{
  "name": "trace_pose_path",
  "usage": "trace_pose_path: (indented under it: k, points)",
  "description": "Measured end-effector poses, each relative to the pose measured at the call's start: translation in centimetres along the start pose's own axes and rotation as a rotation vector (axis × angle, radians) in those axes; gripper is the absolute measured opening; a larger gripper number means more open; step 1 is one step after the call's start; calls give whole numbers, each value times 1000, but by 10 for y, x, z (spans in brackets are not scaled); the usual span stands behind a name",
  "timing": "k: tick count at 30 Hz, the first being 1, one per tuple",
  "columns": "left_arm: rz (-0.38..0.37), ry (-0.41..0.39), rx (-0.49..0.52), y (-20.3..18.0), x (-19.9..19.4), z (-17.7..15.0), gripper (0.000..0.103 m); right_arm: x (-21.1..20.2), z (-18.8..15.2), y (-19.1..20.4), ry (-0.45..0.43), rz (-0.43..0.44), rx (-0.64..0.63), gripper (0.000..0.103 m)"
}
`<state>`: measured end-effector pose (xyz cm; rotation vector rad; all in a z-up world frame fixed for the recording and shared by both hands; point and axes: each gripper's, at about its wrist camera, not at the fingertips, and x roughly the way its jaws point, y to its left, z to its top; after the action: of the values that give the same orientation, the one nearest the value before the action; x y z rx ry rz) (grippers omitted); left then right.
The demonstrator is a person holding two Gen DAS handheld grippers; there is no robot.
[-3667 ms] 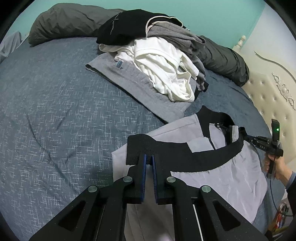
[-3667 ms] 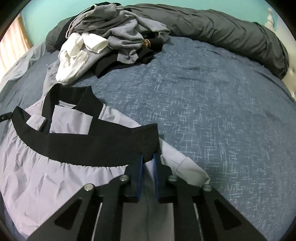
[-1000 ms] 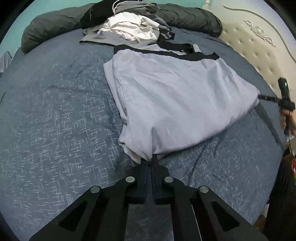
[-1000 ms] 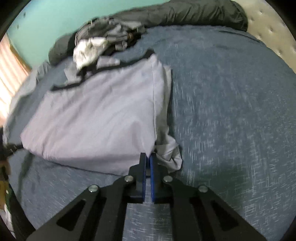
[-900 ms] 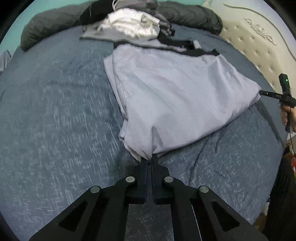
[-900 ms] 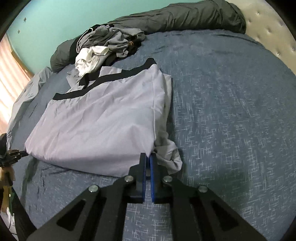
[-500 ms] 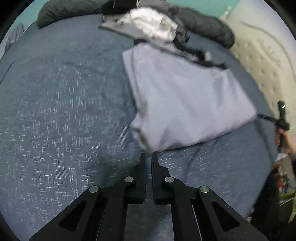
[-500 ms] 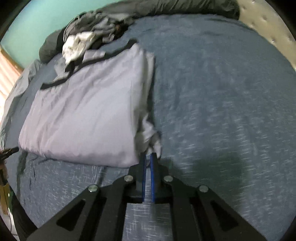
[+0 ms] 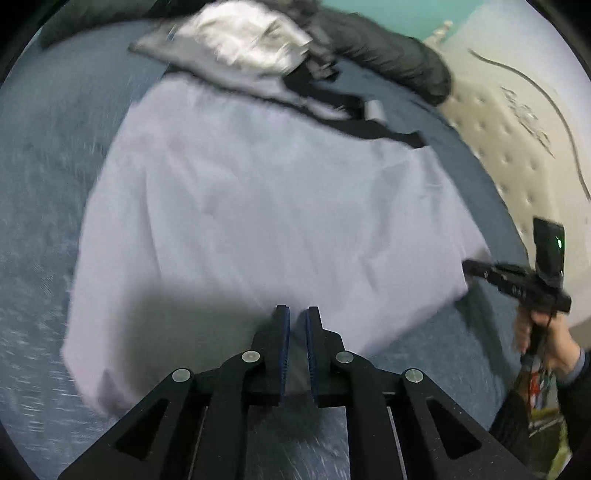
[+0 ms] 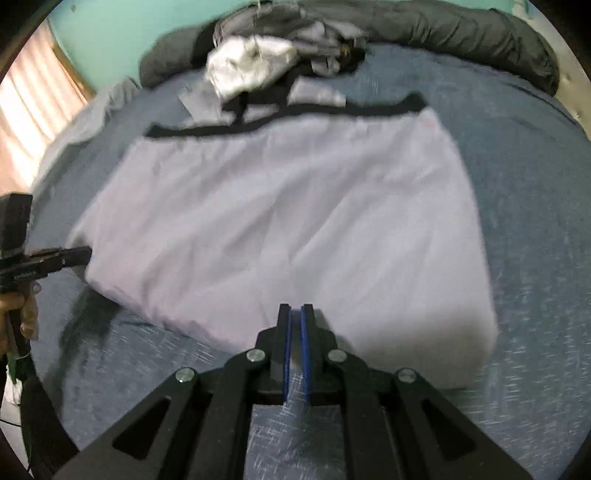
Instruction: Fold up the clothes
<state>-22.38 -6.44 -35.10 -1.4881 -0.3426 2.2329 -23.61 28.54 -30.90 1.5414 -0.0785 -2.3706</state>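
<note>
A lavender garment [image 9: 266,206] with a black waistband [image 9: 354,122] lies spread flat on the blue bed, waistband at the far end. My left gripper [image 9: 297,314] hovers over its near hem; its jaws are opening, a narrow gap shows and nothing is pinched between them. From the right wrist view the left gripper [image 10: 83,254] sits at the garment's [image 10: 295,206] near left corner. My right gripper [image 10: 295,310] hangs over the near hem, shut with no cloth seen in it. In the left wrist view the right gripper [image 9: 471,266] touches the near right corner.
A heap of white, grey and black clothes [image 10: 266,62] lies beyond the waistband. Dark grey pillows [image 10: 461,33] line the far edge. A tufted cream headboard [image 9: 517,122] stands to the right. Blue bedspread [image 10: 535,184] surrounds the garment. A hand [image 9: 550,332] holds the right gripper.
Both grippers have let go of the garment's bottom corners and moved inward over its near hem. The bunched corners now lie flatter. The left jaws have parted slightly.
</note>
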Motion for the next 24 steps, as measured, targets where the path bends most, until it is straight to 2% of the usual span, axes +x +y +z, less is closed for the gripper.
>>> trace_pose_path:
  k: [2,5,7,8,9,10,11,14,18,24]
  points:
    - [-7,12,-41,10,10,0,10,10,0,-6,24,0,17,4]
    - [-3,-14,-35,15,-3,8,10,5,5,-19,11,25,47,4]
    - [-4,-48,-48,23,-17,20,16,-5,12,-32,-23,35,70,6]
    - [-4,-66,-61,28,-23,29,33,-10,17,-39,-44,43,86,9]
    - [3,-76,-75,33,-25,37,52,-15,23,-48,-65,44,112,22]
    - [6,-85,-89,39,-27,46,56,-19,31,-57,-84,43,141,40]
    - [3,-92,-104,46,-29,57,56,-22,40,-66,-102,41,169,44]
    - [7,-102,-122,58,-28,82,56,-29,64,-90,-143,29,236,45]
    - [43,-120,-123,73,-23,112,56,-22,95,-104,-145,-23,233,45]
    - [55,-155,-140,94,-4,146,56,0,129,-112,-144,-72,223,48]
